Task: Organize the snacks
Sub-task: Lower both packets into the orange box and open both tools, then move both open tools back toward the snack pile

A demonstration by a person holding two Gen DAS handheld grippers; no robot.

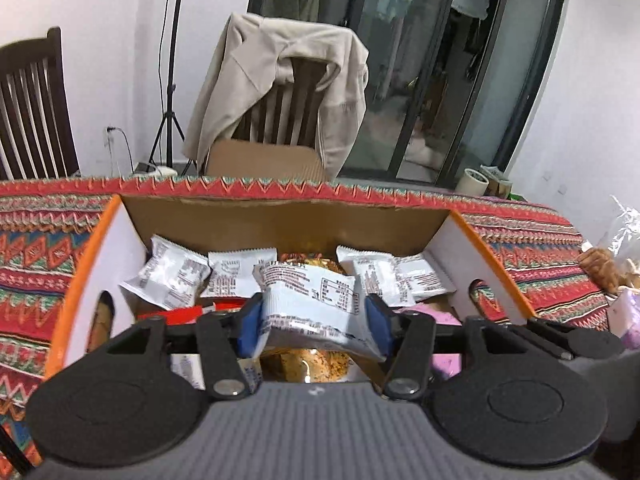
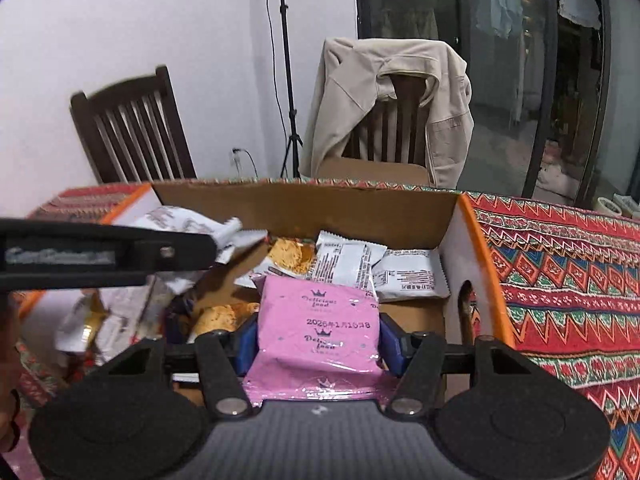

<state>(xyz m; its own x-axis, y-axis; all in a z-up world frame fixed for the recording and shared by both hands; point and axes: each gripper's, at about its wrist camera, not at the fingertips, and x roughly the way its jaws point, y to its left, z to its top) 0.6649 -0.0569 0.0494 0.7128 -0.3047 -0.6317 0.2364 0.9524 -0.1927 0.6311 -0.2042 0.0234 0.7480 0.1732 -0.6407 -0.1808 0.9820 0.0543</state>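
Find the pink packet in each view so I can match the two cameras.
Left wrist: the pink packet shows only as a sliver low in the box, right of centre, behind the right finger of the left tool.
Right wrist: it fills the lower centre, between the fingers of the right tool.
Shared landmark: the chair with the beige jacket behind the box.

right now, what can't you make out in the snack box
- Left wrist view: the box floor, hidden under packets and the left tongs.
- Right wrist view: the box's left side, hidden by a blurred black arm.
- Right wrist view: the pink packet's near end, covered by the right tongs.
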